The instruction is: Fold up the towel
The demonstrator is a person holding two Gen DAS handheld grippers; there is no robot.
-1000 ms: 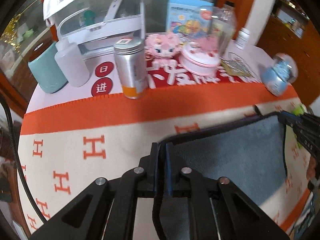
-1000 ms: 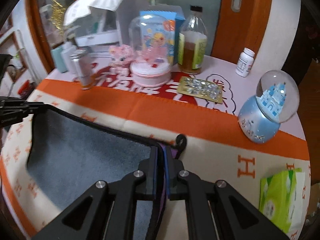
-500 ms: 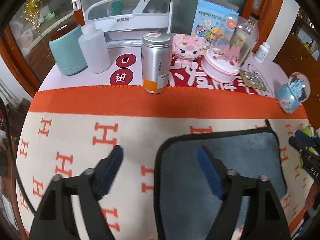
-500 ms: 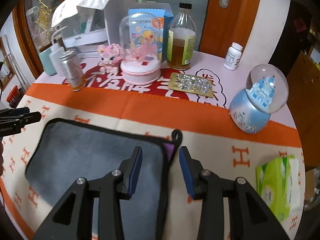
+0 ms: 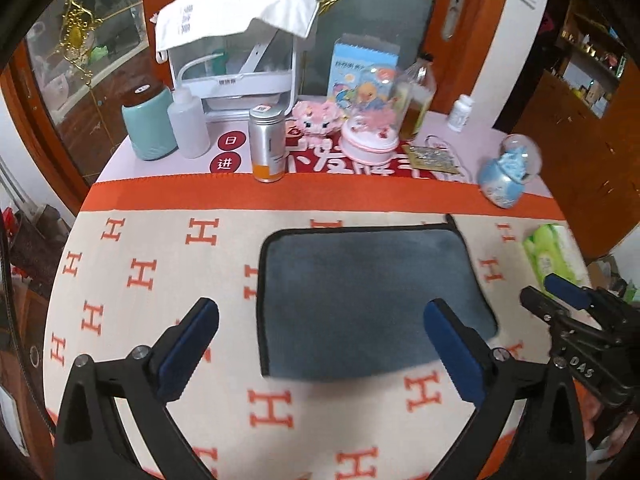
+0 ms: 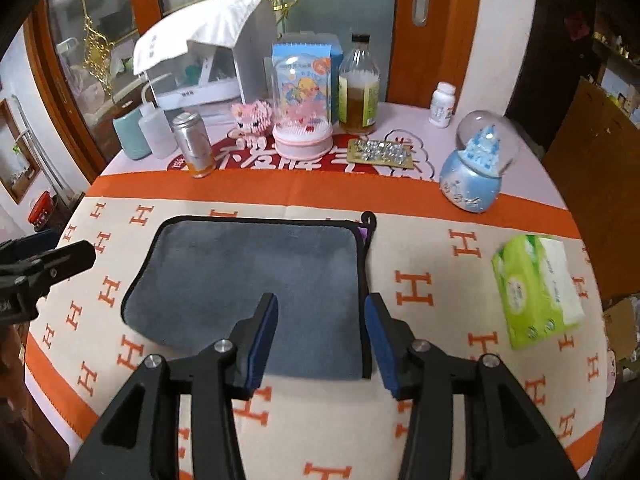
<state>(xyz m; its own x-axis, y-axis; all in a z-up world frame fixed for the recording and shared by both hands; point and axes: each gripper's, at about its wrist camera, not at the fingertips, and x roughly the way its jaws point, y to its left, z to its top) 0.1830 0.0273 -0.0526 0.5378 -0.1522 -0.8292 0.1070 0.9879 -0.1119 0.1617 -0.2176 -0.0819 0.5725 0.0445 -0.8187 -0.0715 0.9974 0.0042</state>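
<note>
towel (image 5: 368, 300) plush grey, black-edged, folded flat; both grippers agape

looks like a home. snow globe (image 6: 476, 168), pink toy pig (image 6: 252, 116), tissue pack (image 6: 536, 292) crowd a round table (image 6: 480, 216). glass-fronted wooden cabinet (image 5: 100, 56) behind.

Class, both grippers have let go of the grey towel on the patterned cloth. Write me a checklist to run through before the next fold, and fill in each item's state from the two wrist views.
1. Left gripper open and empty: ok.
2. Right gripper open and empty: ok.
3. Towel lies flat on the tablecloth, no bunching: ok.
4. Folded edges line up: not ok; a purple layer peeks out at the far right corner.
5. Tissue pack apart from the towel: ok.
6. Snow globe and metal can stand beyond the towel's far edge: ok.
</note>
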